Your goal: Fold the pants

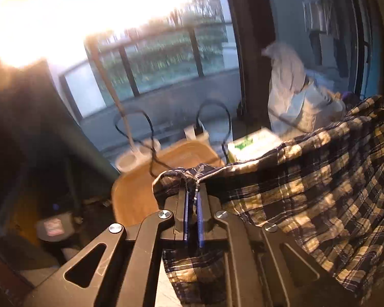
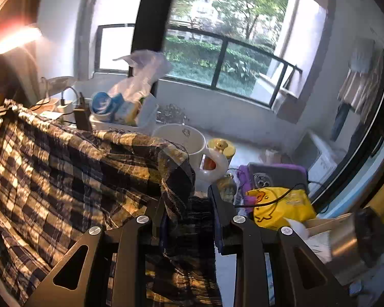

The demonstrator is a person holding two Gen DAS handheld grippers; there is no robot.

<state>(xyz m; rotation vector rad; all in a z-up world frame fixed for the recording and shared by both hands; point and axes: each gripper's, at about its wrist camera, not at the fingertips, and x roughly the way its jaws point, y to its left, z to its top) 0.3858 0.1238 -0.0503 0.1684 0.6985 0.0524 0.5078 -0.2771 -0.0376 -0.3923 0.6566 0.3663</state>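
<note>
The plaid pants, dark blue and cream checks, hang stretched between my two grippers. In the left wrist view my left gripper is shut on a bunched edge of the fabric, which pokes out above the blue pads and hangs below them. The cloth runs off to the right. In the right wrist view the pants spread to the left, and my right gripper is shut on a thick gathered fold of them. That fold fills the gap between the jaws and drapes down over the gripper body.
A wooden tray and a white cup lie ahead of the left gripper, with black cables looping above. Near the right gripper are a white bucket, a yellow duck bag, a phone and a plastic bag.
</note>
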